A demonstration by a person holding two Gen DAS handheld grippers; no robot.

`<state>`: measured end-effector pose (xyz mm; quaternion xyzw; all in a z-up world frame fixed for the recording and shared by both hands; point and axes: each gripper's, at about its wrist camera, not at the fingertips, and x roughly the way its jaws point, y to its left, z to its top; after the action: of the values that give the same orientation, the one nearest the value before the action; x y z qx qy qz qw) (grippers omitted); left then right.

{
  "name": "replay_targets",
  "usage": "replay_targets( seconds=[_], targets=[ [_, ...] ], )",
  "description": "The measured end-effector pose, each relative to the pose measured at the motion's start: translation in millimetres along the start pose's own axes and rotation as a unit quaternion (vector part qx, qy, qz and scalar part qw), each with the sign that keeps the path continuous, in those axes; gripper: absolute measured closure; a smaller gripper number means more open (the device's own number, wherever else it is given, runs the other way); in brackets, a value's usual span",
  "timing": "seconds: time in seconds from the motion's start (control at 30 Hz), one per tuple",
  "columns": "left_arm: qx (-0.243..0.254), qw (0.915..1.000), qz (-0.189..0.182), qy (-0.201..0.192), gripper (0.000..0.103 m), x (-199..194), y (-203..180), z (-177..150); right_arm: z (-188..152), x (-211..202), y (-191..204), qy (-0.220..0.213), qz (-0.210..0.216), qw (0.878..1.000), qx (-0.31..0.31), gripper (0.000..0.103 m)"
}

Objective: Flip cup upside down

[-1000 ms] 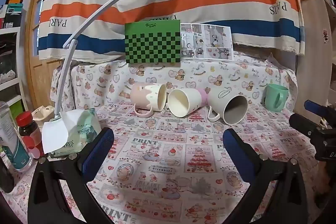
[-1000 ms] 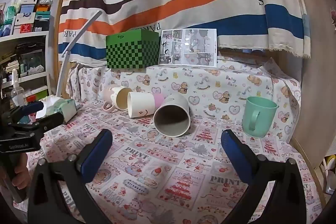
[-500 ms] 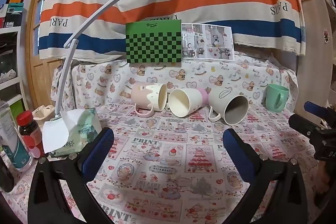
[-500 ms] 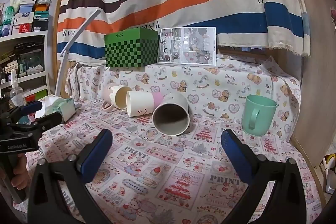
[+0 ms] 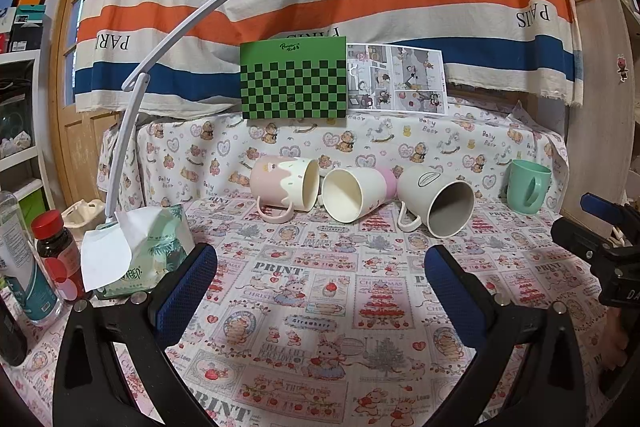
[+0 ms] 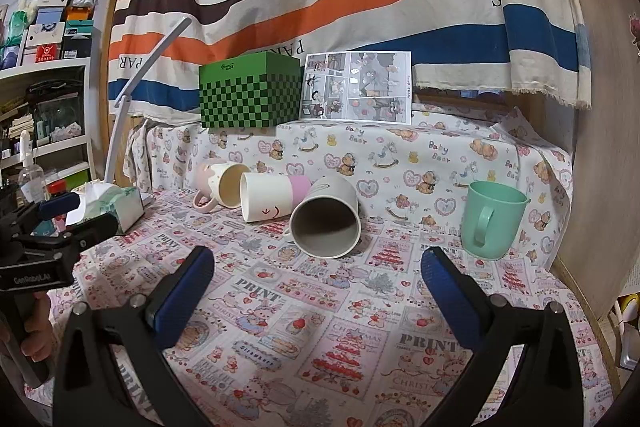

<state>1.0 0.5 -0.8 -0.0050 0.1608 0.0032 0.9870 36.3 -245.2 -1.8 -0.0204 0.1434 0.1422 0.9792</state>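
Observation:
Three cups lie on their sides in a row on the patterned tablecloth: a pink drip-pattern mug [image 5: 286, 183] [image 6: 218, 183], a white and pink cup [image 5: 354, 193] [image 6: 272, 197], and a cream mug [image 5: 436, 199] [image 6: 326, 219] with its mouth facing me. A green mug [image 5: 528, 187] [image 6: 492, 221] stands upright at the right. My left gripper [image 5: 320, 275] is open and empty, well short of the cups. My right gripper [image 6: 318, 279] is open and empty, just in front of the cream mug. Each gripper shows at the edge of the other's view.
A tissue pack [image 5: 136, 251] [image 6: 112, 203], a white lamp arm [image 5: 132, 99], a red-capped bottle [image 5: 56, 251] and a clear bottle [image 5: 16, 259] stand at the left. A green checkered box [image 5: 294, 83] [image 6: 250, 95] and a comic sheet [image 5: 396, 81] sit on the covered back ledge. A wooden panel [image 6: 600, 147] borders the right.
Both grippers have drifted slightly; the cups sit a little lower in the right wrist view. Nothing has been taken hold of.

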Motion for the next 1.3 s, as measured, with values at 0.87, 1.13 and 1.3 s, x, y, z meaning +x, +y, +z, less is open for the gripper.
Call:
replay_targets(
  seconds=[0.87,1.13,1.3],
  targets=[
    [0.001,1.0000,0.000,0.000,0.000,0.8,0.6,-0.2,0.5,0.0,0.5,-0.001,-0.001,1.000,-0.002,0.000],
    [0.001,1.0000,0.000,0.003,0.000,1.3,1.8,-1.3,0.3,-0.2,0.9,-0.002,0.000,1.000,-0.003,0.000],
    [0.002,1.0000,0.000,0.002,0.000,1.7,1.9,-1.6,0.3,-0.3,1.0,-0.001,-0.001,1.000,-0.003,0.000]
  ],
)
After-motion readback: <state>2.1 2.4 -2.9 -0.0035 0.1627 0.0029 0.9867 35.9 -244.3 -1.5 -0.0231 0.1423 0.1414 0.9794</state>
